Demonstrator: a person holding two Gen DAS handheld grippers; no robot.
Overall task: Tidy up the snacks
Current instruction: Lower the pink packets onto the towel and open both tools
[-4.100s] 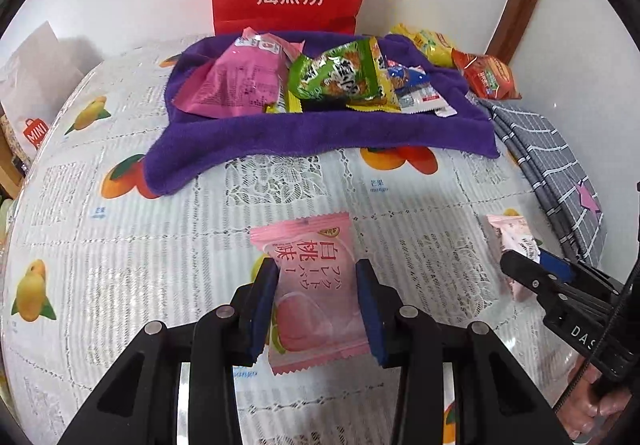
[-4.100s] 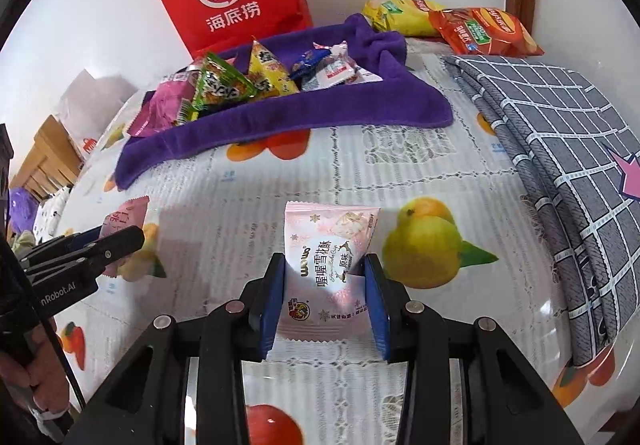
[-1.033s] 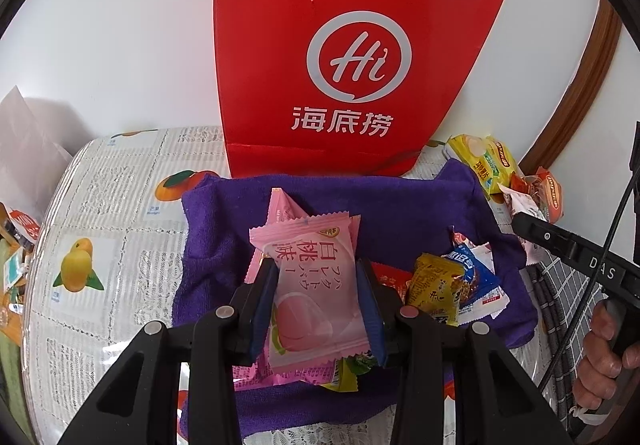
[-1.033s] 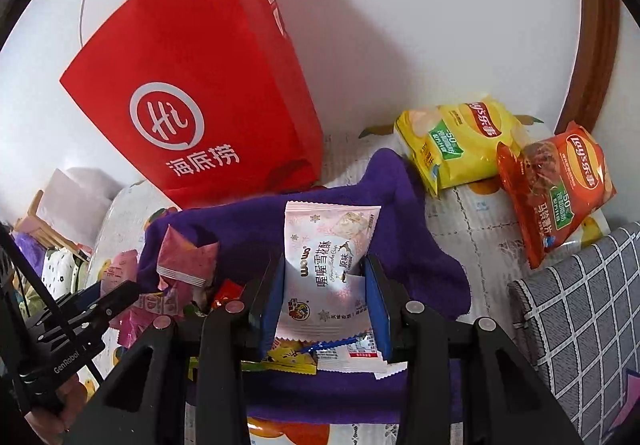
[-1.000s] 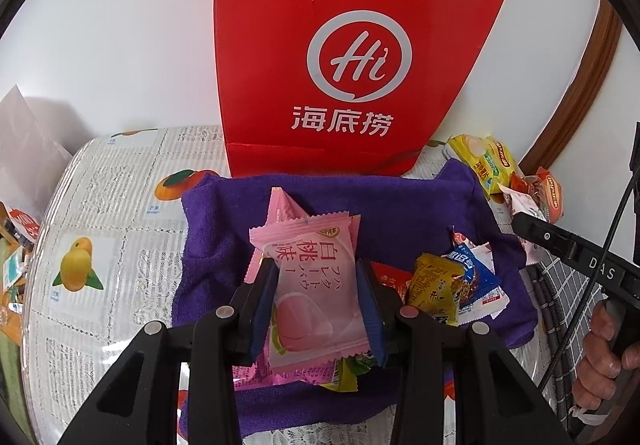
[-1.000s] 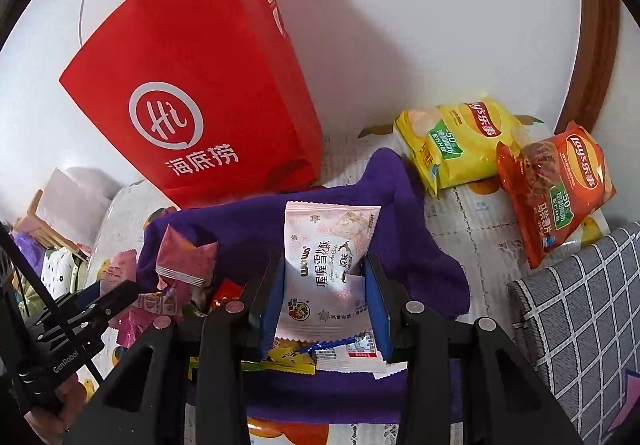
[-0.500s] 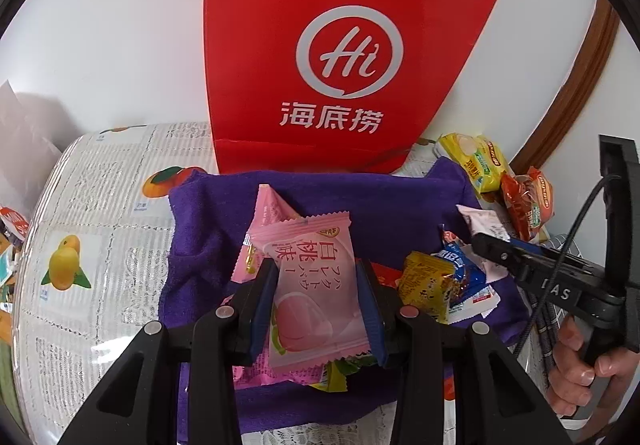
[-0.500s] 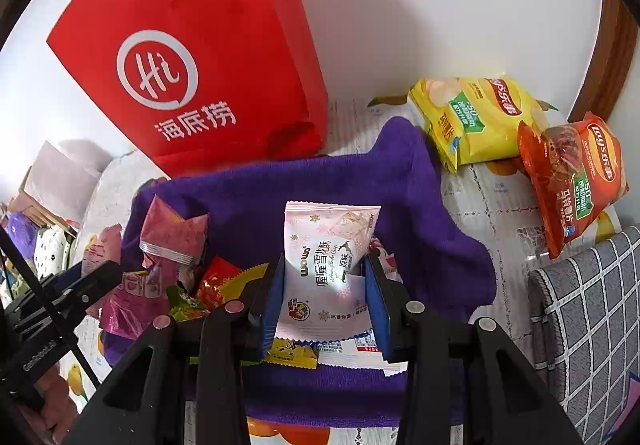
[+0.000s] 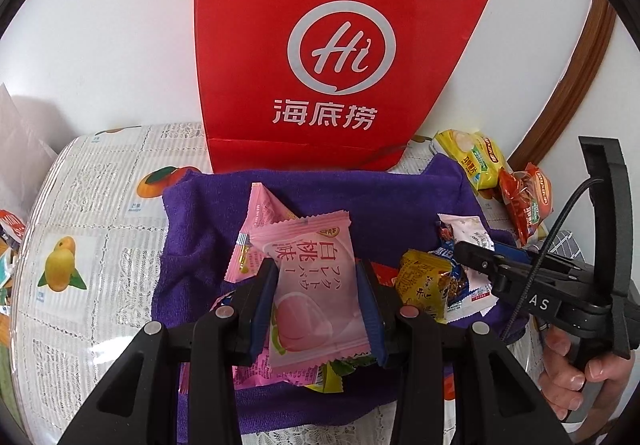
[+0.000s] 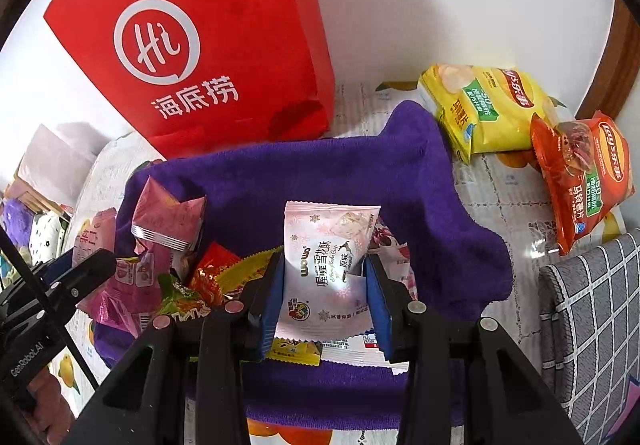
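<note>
My left gripper [image 9: 317, 277] is shut on a pink peach candy packet [image 9: 310, 285], held above the left part of a purple towel [image 9: 360, 201]. My right gripper [image 10: 325, 279] is shut on a pale pink snowflake-cake packet [image 10: 326, 265] over the towel's [image 10: 312, 173] right part. Several loose snack packets lie piled on the towel, among them a pink one [image 10: 168, 217] and a yellow one [image 9: 422, 279]. In the left wrist view the right gripper [image 9: 476, 257] comes in from the right with its packet [image 9: 466, 229]. The left gripper [image 10: 86, 265] shows at the left edge of the right wrist view.
A red paper bag [image 9: 332, 57] stands against the wall right behind the towel. A yellow chip bag [image 10: 484, 109] and an orange chip bag [image 10: 584, 173] lie at the back right. A folded grey checked cloth [image 10: 592, 321] lies right of the towel. The tablecloth [image 9: 88, 213] has fruit prints.
The right gripper has sunk closer to the towel with its packet and now reaches over the pile in the left wrist view. The left gripper has kept still with the peach packet.
</note>
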